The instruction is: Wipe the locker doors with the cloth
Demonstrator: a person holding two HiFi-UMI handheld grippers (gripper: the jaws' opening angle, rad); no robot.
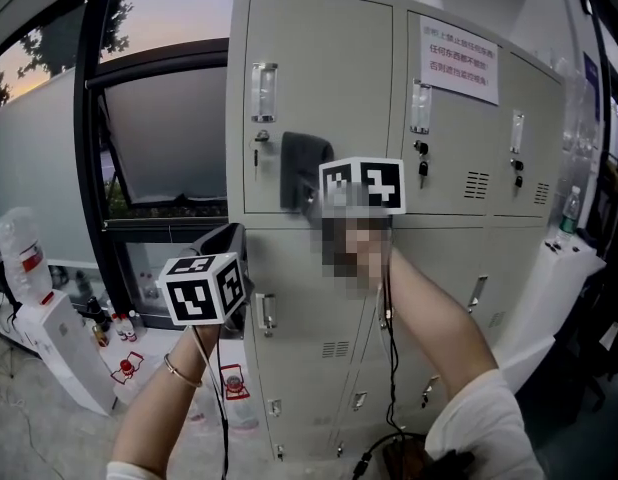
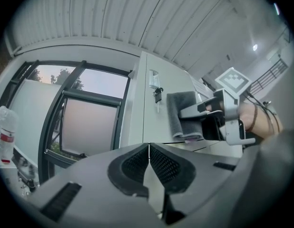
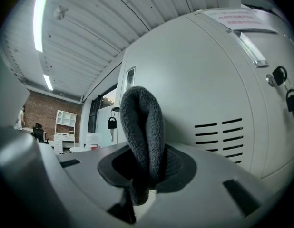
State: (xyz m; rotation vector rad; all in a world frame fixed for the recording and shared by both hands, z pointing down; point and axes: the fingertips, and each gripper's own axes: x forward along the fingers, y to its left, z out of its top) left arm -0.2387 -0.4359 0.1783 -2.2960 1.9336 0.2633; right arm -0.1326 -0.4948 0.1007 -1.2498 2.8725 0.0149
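A dark grey cloth (image 1: 303,166) lies flat against the upper left locker door (image 1: 319,78) of a beige locker bank. My right gripper (image 1: 311,196) is shut on the cloth, its marker cube just right of it. In the right gripper view the folded cloth (image 3: 143,127) stands up between the jaws of that gripper (image 3: 145,171), close to the door (image 3: 194,80). My left gripper (image 1: 229,240) hangs lower left, in front of the lower doors. Its pads (image 2: 137,165) meet with nothing between them. The left gripper view also shows the cloth (image 2: 179,114).
A paper notice (image 1: 459,60) is stuck on the middle upper door. Keys (image 1: 422,166) hang in the locks. A dark-framed window (image 1: 159,138) is left of the lockers. A water jug (image 1: 19,253) stands at far left, a white unit (image 1: 559,288) at right.
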